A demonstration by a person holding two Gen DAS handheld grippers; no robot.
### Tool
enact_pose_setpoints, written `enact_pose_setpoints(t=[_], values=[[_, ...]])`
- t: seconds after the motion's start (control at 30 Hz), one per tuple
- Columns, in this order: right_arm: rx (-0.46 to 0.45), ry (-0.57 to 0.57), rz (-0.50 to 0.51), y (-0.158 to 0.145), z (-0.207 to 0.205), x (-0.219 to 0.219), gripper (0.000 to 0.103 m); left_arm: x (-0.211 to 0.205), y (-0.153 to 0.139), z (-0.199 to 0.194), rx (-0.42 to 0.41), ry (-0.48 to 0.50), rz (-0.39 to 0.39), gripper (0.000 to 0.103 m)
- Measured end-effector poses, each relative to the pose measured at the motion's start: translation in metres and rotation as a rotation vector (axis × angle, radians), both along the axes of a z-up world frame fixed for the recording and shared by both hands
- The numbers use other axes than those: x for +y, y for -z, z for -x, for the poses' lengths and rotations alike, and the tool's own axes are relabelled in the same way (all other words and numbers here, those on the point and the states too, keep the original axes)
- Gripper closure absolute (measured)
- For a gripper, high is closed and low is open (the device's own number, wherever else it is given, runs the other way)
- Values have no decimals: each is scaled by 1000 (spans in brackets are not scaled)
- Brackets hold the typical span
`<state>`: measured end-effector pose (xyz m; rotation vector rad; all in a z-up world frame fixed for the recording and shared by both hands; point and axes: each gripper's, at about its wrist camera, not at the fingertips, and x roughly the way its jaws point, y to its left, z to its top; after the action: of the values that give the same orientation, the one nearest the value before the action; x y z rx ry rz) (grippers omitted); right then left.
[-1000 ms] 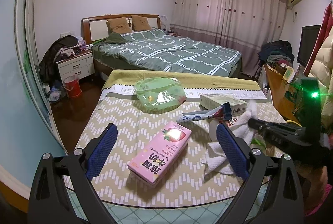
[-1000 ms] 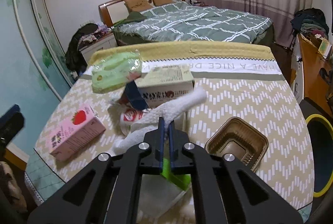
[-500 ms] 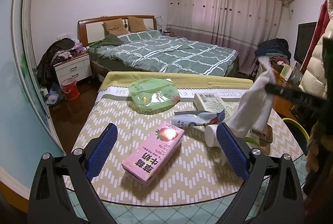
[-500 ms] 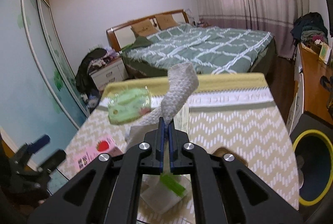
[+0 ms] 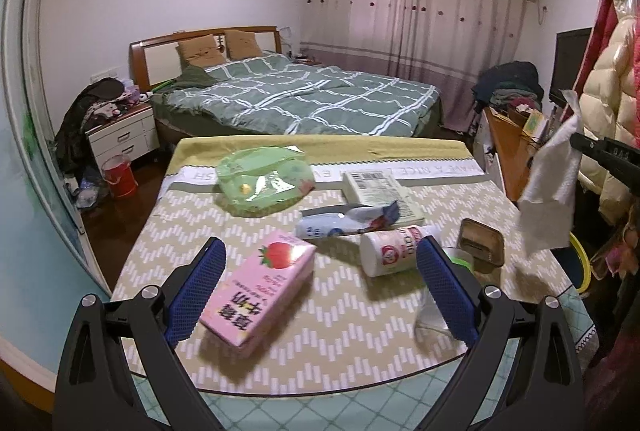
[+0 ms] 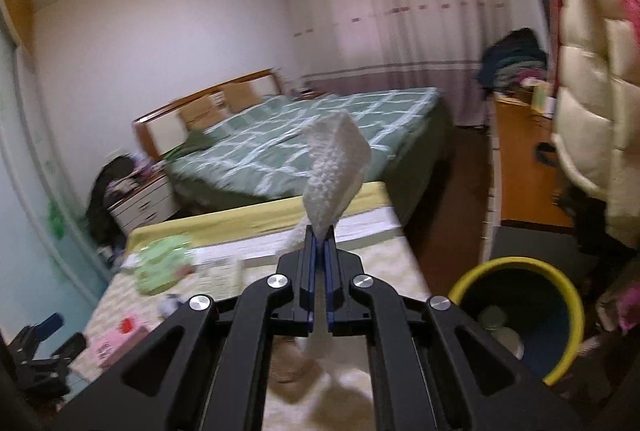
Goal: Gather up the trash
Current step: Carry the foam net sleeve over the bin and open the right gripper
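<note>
L gripper [image 5: 318, 283] jaws wide apart over table [image 5: 344, 343], w/ pink strawberry milk carton [image 5: 260, 295] between them. R gripper [image 6: 319, 237] clamped on white paper towel [image 6: 334, 171], held in air beside yellow-rimmed bin [image 6: 516, 271]; bin contents blurry, towel's lower end hidden behind fingers.

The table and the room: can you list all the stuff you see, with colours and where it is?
Milk carton: one, pink, table front.
Bag: one, green, table back.
Box: one, pale, beside the bag.
Wrapper: one, white-blue, table middle.
Cup: one, white, on its side.
Tray: one, brown, table right.
Bin: one, yellow-rimmed, floor right of the table.
Bed: one, green cover, behind.
Paper towel: one, white, held in the air.
Left gripper: open, over the carton.
Right gripper: shut on the towel.
</note>
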<state>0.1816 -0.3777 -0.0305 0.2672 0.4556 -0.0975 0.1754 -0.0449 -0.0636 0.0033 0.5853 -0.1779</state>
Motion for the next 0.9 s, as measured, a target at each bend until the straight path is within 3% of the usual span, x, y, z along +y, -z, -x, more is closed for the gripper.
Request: enact_pose_setpoints(t=[0.4,0.67,0.9], values=[[61,286,11,39,19,-104,99,-48,8,-6,35,86,-27,9],[80,368,5,56,15,-138,99,-75,13,-12,53,129,-47,9],[141,399,27,76,7,-141,99,-87,18,-15,72,153,-55,9]])
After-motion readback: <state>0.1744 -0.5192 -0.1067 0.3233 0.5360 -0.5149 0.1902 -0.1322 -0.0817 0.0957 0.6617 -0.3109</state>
